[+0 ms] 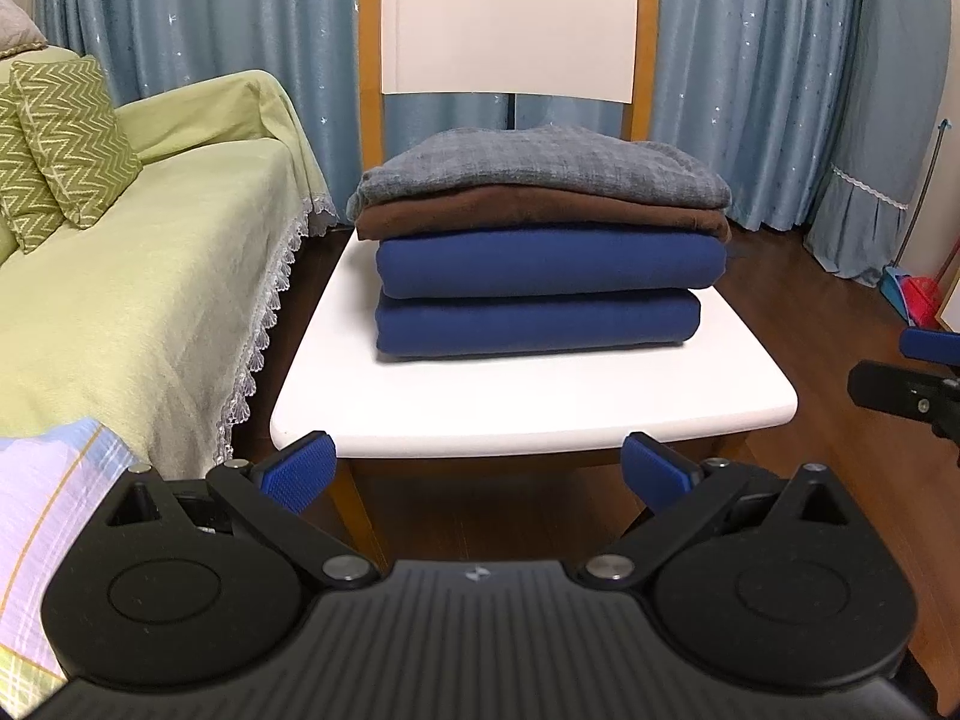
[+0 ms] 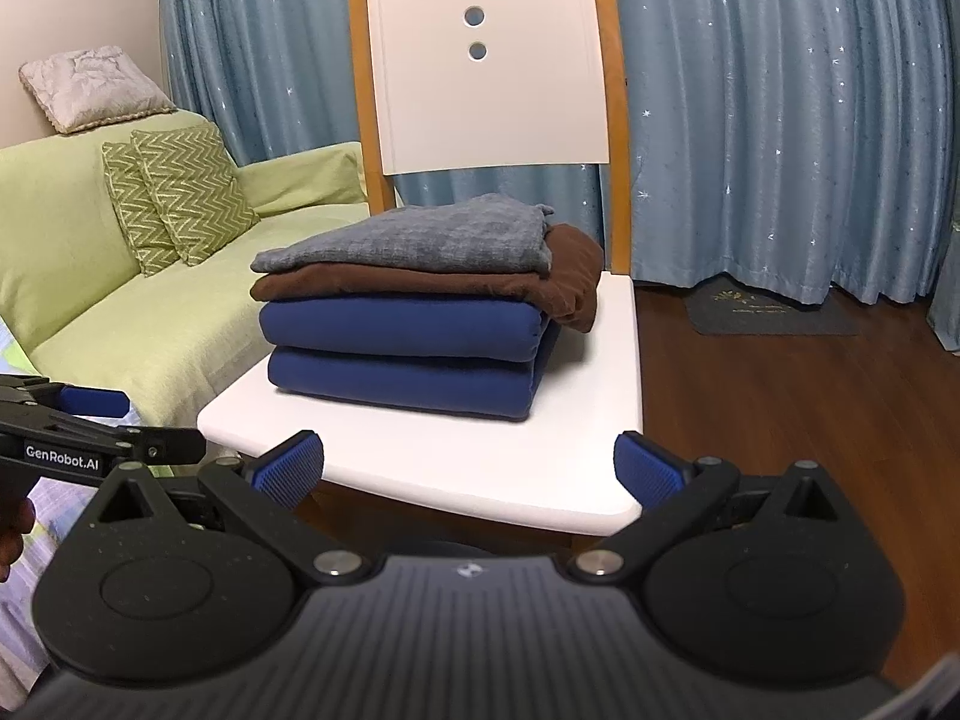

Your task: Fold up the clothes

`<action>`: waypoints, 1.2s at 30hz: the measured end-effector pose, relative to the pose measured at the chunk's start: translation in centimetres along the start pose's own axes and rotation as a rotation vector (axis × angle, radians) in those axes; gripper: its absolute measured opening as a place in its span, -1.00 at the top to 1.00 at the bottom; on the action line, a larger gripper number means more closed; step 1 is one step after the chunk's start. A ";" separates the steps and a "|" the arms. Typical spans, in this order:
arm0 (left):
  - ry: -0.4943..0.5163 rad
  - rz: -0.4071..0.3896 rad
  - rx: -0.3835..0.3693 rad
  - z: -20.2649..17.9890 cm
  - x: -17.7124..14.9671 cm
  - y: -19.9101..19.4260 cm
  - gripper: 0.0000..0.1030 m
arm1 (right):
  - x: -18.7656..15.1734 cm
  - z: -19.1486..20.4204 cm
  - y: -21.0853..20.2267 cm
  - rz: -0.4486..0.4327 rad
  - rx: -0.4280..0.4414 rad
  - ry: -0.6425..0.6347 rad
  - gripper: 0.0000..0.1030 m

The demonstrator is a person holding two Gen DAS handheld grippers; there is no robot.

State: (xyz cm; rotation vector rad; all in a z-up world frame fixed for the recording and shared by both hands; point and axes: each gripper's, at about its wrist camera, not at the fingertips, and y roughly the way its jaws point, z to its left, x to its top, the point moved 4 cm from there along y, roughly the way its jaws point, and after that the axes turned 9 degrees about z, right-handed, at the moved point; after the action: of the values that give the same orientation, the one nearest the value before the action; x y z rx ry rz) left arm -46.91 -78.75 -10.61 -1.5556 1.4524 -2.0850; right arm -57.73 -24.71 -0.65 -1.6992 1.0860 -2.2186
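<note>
In the left wrist view, the left gripper hangs with its blue pads spread wide and nothing between them, just short of the chair seat's front edge. The stack of folded clothes lies straight ahead of it, toward the back of the seat near the backrest, its long axis running across the view, parallel to the front edge. From the top it holds a grey garment, a brown one and two thick navy folds. The right gripper shows only at the right margin, level with the seat's right front corner. In the right wrist view, that right gripper is likewise spread and empty, over the front edge of the seat, and the stack sits ahead and slightly left, with the brown layer's loose end drooping over the right-hand side. The left gripper enters from the left, off the seat's left front corner. Both stand about equally near; no unfolded garment is visible on the seat. A pastel checked cloth lies at the lower left, below the left gripper, possibly the next piece.
</note>
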 end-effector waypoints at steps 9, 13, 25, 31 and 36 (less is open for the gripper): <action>0.018 -0.001 -0.003 -0.3 0.2 -0.3 -0.98 | 0.3 0.4 0.1 0.013 -0.041 -0.010 -0.98; 0.009 -0.005 0.001 -0.3 0.4 -0.6 -0.98 | 0.3 0.5 0.1 0.019 -0.037 -0.011 -0.98; 0.022 -0.012 0.014 -0.4 1.0 -0.8 -0.98 | 0.7 0.7 0.2 0.034 -0.053 -0.020 -0.98; 0.005 -0.009 0.005 -0.3 0.9 -0.5 -0.98 | 0.8 1.0 0.4 0.038 -0.042 -0.028 -0.98; -0.020 -0.022 0.030 0.0 0.5 -0.3 -0.99 | 0.8 1.1 0.6 0.043 -0.040 -0.034 -0.98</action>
State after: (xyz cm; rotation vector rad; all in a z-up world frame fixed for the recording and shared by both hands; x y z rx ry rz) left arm -47.01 -78.97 -10.05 -1.5839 1.3976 -2.0873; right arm -57.22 -26.03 -0.31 -1.7059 1.1559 -2.1485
